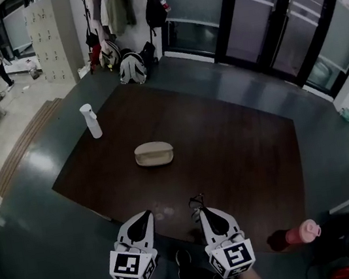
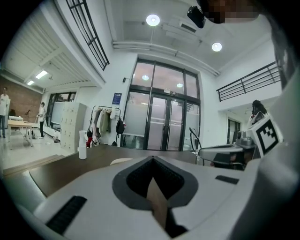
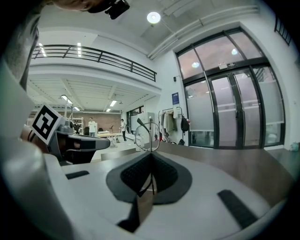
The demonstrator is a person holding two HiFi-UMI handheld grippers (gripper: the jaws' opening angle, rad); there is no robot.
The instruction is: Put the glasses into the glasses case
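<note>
The glasses (image 3: 142, 138) are a thin dark wire pair with round, clear lenses. In the right gripper view one lens stands upright just above the jaw tips, a temple arm slanting off to its upper left. The right gripper (image 3: 150, 155) has its jaws pressed together on the frame. In the head view the glasses (image 1: 196, 200) show only as a small dark tangle at the tip of the right gripper (image 1: 196, 211), low in the frame over the near edge of the dark brown table (image 1: 244, 157). The left gripper (image 1: 146, 214) sits just to its left. The left gripper view shows its jaws closed on each other with nothing between them (image 2: 152, 158). The glasses case (image 1: 154, 153) is a smooth beige oval pod, lid shut, lying at the centre of the table, well apart from both grippers. A white spray bottle (image 1: 90, 121) stands at the table's upper left and a pink bottle (image 1: 303, 232) sits at the lower right. Each marker cube (image 1: 133, 266) carries bold black-and-white square patterns but no letters. A blue sign (image 3: 175, 98) beside the glass doors bears print too small to read.
</note>
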